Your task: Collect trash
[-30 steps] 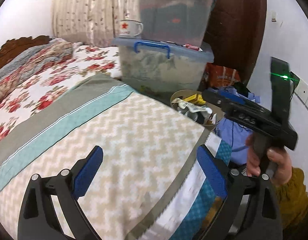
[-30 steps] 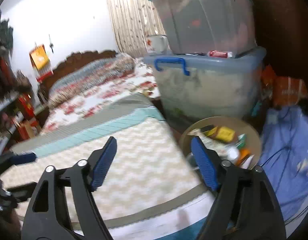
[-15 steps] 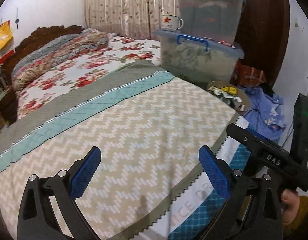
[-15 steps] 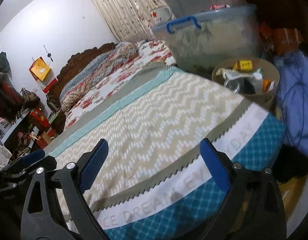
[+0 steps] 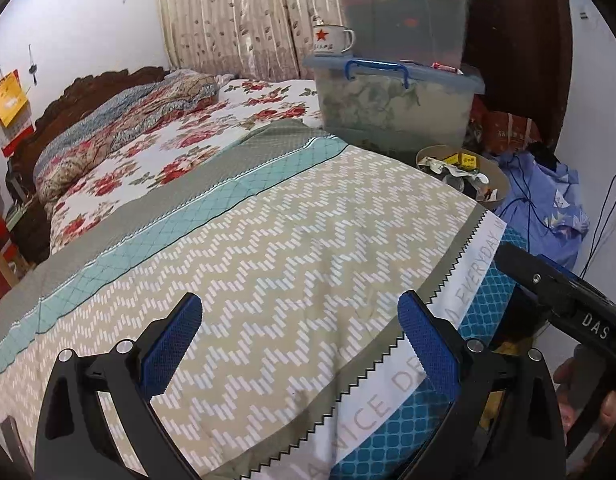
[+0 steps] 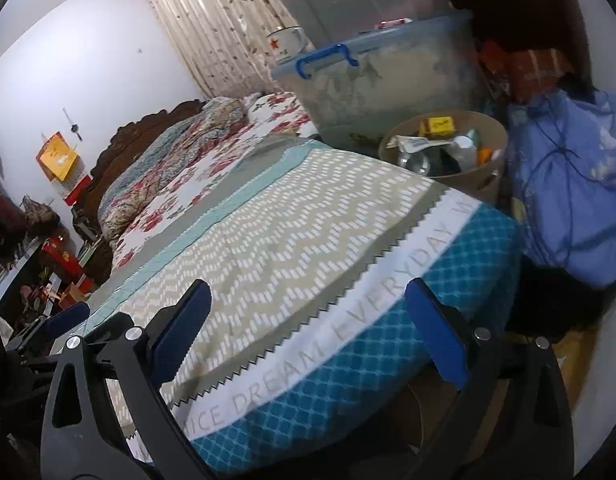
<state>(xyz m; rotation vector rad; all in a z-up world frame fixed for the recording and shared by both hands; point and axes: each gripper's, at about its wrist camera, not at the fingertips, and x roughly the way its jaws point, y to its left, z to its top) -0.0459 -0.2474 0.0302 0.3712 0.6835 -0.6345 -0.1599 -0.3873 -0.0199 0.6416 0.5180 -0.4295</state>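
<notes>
Trash is seen piled in the bin (image 6: pixel 444 152) beside the bed (image 5: pixel 291 264). No loose trash is seen on the bed. Left gripper (image 5: pixel 299 344) is spread wide, empty. Right gripper (image 6: pixel 308 332) is opening, nothing between jaws. Collection looks nearly done.

Two grippers (image 5: pixel 299 344) are seen, two plastic boxes (image 5: pixel 396 108) are stacked, one white cup (image 5: pixel 332 40) with a red star is set on the lower box, one round bin (image 6: pixel 484 172) full of trash is counted, one bed (image 5: pixel 235 240) is seen.
</notes>
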